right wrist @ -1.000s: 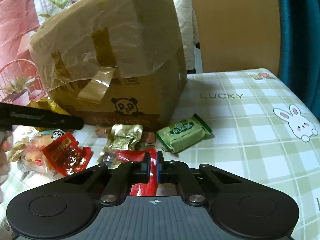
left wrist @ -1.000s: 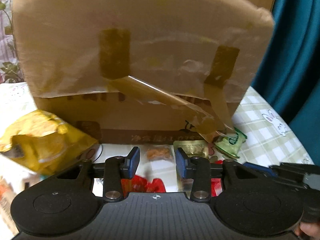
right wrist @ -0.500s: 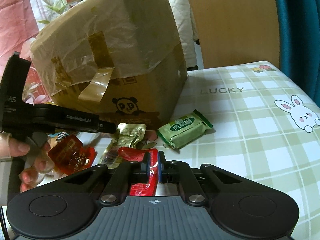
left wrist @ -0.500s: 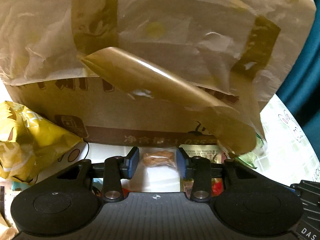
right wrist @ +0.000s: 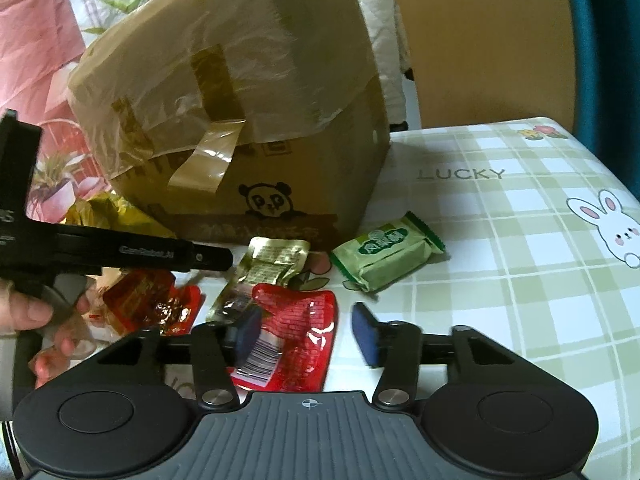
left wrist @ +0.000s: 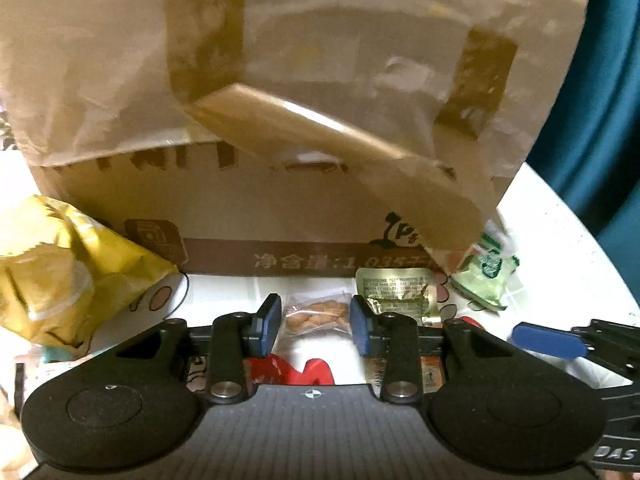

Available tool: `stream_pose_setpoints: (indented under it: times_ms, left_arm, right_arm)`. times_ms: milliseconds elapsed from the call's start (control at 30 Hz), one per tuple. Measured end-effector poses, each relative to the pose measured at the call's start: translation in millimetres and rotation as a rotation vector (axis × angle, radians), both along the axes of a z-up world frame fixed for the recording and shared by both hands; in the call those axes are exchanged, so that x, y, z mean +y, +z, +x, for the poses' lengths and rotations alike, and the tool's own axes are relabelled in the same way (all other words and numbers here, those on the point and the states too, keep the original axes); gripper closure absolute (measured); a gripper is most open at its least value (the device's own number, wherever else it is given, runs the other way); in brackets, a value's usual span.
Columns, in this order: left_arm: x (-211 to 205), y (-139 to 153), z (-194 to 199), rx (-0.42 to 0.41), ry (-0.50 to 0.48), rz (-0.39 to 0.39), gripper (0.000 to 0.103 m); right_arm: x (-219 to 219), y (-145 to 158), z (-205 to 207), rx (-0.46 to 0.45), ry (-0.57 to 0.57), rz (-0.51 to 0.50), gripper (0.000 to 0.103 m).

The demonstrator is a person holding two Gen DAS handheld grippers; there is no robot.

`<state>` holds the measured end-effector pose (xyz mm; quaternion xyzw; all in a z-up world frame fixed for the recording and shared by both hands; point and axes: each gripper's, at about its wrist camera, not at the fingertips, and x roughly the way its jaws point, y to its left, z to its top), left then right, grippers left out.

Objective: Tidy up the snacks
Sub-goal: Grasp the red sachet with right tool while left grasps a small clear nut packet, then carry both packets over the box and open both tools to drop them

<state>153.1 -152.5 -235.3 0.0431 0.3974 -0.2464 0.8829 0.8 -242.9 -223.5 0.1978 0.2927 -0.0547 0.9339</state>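
Right gripper: nearest item in its own view. Jaws part-open and just widened; blue pads stand apart, clear of the red foil packet lying flat on the table between them, barcode label up.

Left gripper: jaws narrow and just closed further. Its blue pads stand on either side of a small clear packet of brown snack; whether they press on it cannot be told. A person's hand grips its handle at the right view's left edge.

Loose snacks beyond, on the table:
- second red packet, shiny, beneath the left gripper's arm;
- gold foil pouch, printed side up, touching the red foil packet's far edge;
- green wrapped cake, right of the pouch, near the box corner;
- yellow crumpled bag, left, against the box.

Cardboard box: panda print, lid flaps covered in plastic, a strip of brown tape hanging loose.

Tablecloth: green check, rabbit motif, word LUCKY.
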Motion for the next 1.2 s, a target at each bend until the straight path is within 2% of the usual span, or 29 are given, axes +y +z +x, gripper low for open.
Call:
stream_pose_setpoints:
  times_ms: [133,233,333,433,500,633,767,1033,1200]
  left_arm:
    - [6.3,11.3,-7.5,-0.032,-0.004,-0.015,0.064]
    - [10.2,17.8,-15.2,-0.055,-0.005,-0.030,0.064]
    - [11.9,23.7,-21.1,-0.071,-0.011,-0.042,0.064]
    - [14.3,28.2,-28.1,-0.087,-0.014,-0.054,0.064]
    - [13.3,36.1,-30.8,-0.093,-0.014,-0.062,0.064]
    - [15.1,44.3,-36.4,-0.104,-0.008,-0.079,0.064]
    - [28.2,55.1,-42.6,-0.116,-0.008,-0.095,0.064]
    - [39.7,67.0,-51.4,-0.139,0.004,-0.123,0.064]
    - [53.4,85.2,-61.0,-0.187,0.013,-0.146,0.064]
  right_arm:
    - [7.0,-1.0,14.3,0.040,0.021,-0.013,0.045]
    - [15.1,-1.6,23.3,0.066,0.024,-0.031,0.037]
    - [23.5,-0.9,31.1,0.083,0.021,-0.079,0.036]
    - [25.5,-2.1,37.6,0.088,-0.002,-0.113,0.044]
    - [27.2,-2.1,39.9,0.099,-0.014,-0.151,0.057]
    - [28.8,-2.8,36.8,0.103,0.006,-0.180,0.059]
    - [30.2,0.0,25.4,0.068,0.003,-0.157,0.067]
    - [25.7,19.7,0.5,-0.011,-0.016,-0.162,0.068]
    - [23.9,48.2,-14.3,-0.095,-0.031,-0.198,0.067]
